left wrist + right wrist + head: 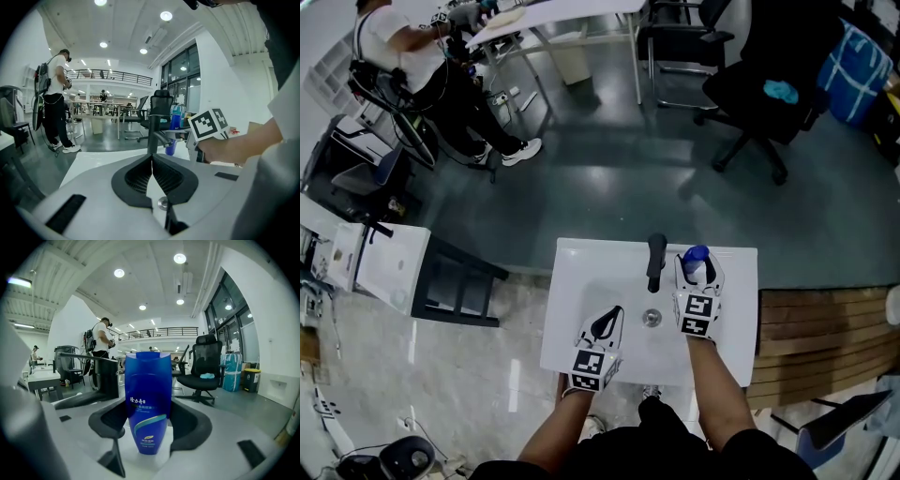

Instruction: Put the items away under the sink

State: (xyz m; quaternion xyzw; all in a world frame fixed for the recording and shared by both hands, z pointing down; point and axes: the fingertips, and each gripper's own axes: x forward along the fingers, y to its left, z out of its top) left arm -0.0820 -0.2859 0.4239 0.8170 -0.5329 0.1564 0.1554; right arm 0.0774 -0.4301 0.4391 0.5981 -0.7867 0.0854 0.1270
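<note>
Forearms (719, 389): bare, at the near edge of the head view, each reaching out to a tool above the sink.
Left tool (606, 324): over the near left part of the sink; its jaws are pressed together tip to tip with nothing between them, as the left gripper view (152, 161) shows.
Right tool (697, 266): over the far right part of the sink, just right of the faucet; its jaws pinch the bottle from both sides (146, 427).
Bottle (147, 399): blue plastic, upright between the right tool's dark pads, white print on its front; from above only its blue top (696, 254) shows. Whether its base touches the sink I cannot tell.
Sink (577, 281): white, rectangular, seen from straight above.
Faucet (656, 262): black, at the far middle of the sink, between the two tools.
Drain (652, 318): round, metal, near the middle of the sink.
Chair (759, 94): black office chair, far right on the grey floor (609, 178).
Person (412, 56): far left, white shirt, dark trousers.
</note>
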